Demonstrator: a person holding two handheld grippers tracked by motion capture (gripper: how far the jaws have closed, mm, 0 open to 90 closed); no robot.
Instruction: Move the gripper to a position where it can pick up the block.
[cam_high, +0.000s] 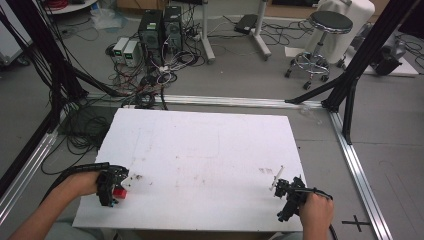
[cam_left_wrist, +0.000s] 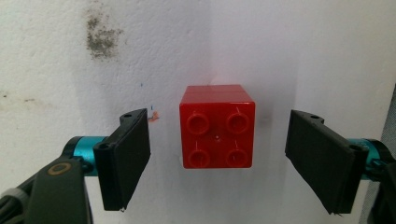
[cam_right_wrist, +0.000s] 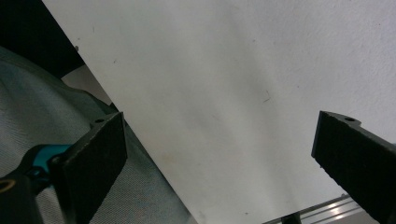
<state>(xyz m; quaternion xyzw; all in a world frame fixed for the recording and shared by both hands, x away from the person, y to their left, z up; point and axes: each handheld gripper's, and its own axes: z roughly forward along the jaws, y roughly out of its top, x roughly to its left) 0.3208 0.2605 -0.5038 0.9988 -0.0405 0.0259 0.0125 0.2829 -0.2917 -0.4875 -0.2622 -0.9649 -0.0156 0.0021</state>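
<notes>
My left gripper (cam_left_wrist: 218, 156) stands wide around the red brick (cam_left_wrist: 217, 127), mid-frame on the table (cam_high: 210, 145), touching neither side. It looks light, rigid and slick, so I'd pinch its flat sides. My right gripper (cam_right_wrist: 224, 163) is wide and empty.

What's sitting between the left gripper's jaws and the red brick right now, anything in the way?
Nothing visible. The left gripper is open, its jaws flanking the red brick with bare white table in both gaps.
</notes>
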